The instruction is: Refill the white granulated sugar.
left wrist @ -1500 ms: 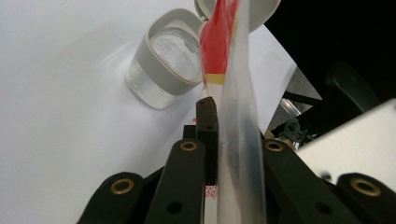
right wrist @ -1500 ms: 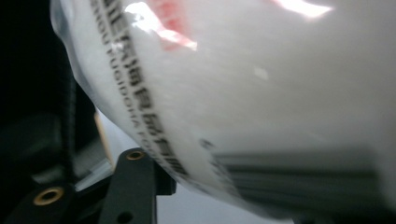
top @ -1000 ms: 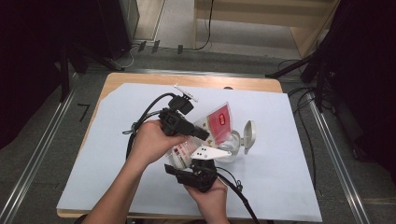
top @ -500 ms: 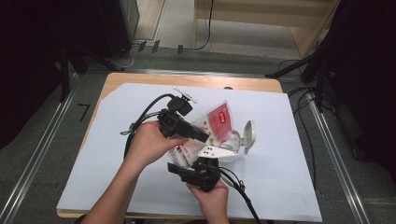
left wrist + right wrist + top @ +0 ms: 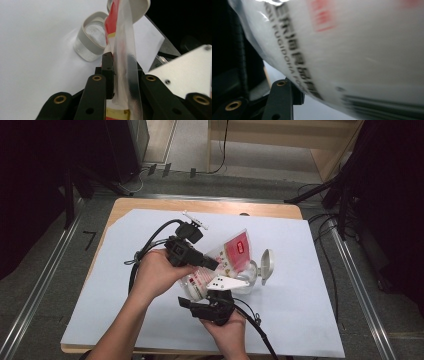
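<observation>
- The clear plastic pouch (image 5: pixel 234 254) with a red label sits over the middle of the desk (image 5: pixel 320 295), raised off the white sheet that covers it, and it slants up toward the far right.
- In your left gripper view the pouch (image 5: pixel 125 62) runs edge-on between the two black jaws, which have just been closing; the left pad presses flat against it, so your left gripper (image 5: pixel 212 265) is pinching the pouch's lower part.
- Your right gripper (image 5: pixel 222 290) comes in from below, near your body, with its grey three-cornered plate just under the pouch's lower end.
- In your right gripper view the pouch (image 5: pixel 352 50) is very close and blurred, with black print and a red patch on it. Its jaws have just been opening; one black jaw sits at the pouch's lower edge, but you cannot tell whether it presses on the film.
- Just beyond the pouch, a small clear round container (image 5: pixel 252 270) rests on the sheet, touching or nearly touching the pouch's underside.
- Its pale round lid (image 5: pixel 266 266) stands on edge just to the right of it.
- Black cables trail from your left gripper across the sheet to the left.
</observation>
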